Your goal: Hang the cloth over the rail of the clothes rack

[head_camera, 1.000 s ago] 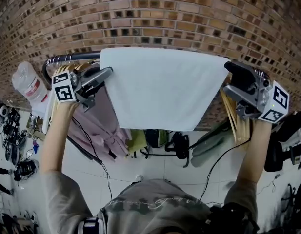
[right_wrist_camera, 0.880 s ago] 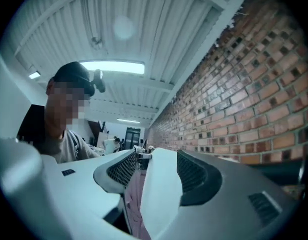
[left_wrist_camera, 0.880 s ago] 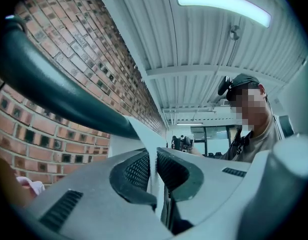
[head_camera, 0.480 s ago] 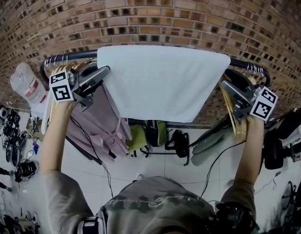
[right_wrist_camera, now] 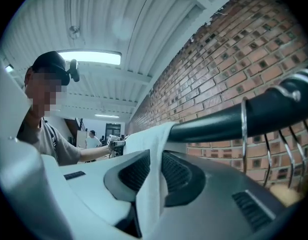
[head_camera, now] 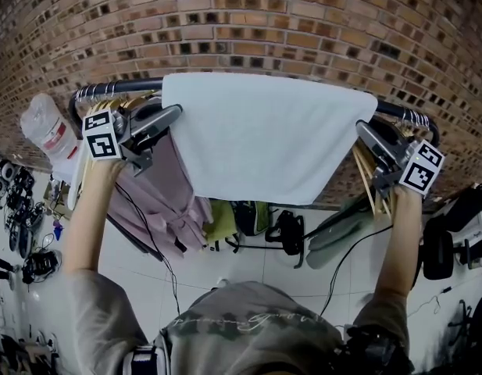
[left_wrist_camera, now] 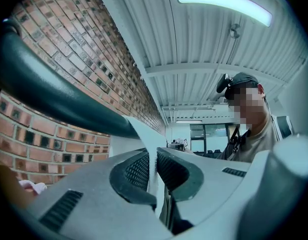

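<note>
Brick wall (head_camera: 303,22) behind. Cloth (head_camera: 264,139) lies draped over the rail (head_camera: 119,88), hanging down the near side and spread flat between both grippers. Pink garment (head_camera: 158,198) hangs under the rail's left end, wooden hangers (head_camera: 373,186) at its right end. Left gripper (head_camera: 176,115) pinches the cloth's left edge just below the rail. Right gripper (head_camera: 363,130) jaws have just been closing and now pinch the cloth's right edge.
</note>
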A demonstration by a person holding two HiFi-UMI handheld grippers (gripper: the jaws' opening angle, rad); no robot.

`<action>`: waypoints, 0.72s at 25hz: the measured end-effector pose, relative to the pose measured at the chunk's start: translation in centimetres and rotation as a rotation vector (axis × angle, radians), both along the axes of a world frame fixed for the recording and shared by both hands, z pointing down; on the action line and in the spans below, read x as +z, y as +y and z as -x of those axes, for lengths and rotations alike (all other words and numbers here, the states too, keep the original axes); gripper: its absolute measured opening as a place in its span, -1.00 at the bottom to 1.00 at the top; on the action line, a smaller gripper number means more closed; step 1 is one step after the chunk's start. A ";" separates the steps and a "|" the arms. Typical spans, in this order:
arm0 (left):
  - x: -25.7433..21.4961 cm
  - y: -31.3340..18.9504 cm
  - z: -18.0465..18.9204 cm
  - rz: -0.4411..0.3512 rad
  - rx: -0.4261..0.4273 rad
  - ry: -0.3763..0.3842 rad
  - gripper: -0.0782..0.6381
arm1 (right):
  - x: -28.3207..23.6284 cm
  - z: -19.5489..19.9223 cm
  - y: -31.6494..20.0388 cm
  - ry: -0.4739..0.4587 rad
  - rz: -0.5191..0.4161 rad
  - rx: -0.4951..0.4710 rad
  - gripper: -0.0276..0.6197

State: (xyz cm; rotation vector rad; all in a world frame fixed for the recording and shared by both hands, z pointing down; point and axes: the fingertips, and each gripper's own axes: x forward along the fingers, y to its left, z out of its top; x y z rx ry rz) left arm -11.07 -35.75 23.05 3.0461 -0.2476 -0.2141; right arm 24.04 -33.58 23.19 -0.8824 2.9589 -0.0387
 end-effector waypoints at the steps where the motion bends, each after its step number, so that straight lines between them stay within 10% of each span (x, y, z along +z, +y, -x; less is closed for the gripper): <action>1: 0.0 0.0 -0.1 -0.003 -0.002 -0.004 -0.73 | 0.0 0.1 -0.1 -0.002 0.001 -0.009 -0.70; 18: -3.6 0.6 1.4 -0.012 0.007 0.110 -0.73 | -2.7 0.5 1.0 -0.078 0.002 -0.124 -0.85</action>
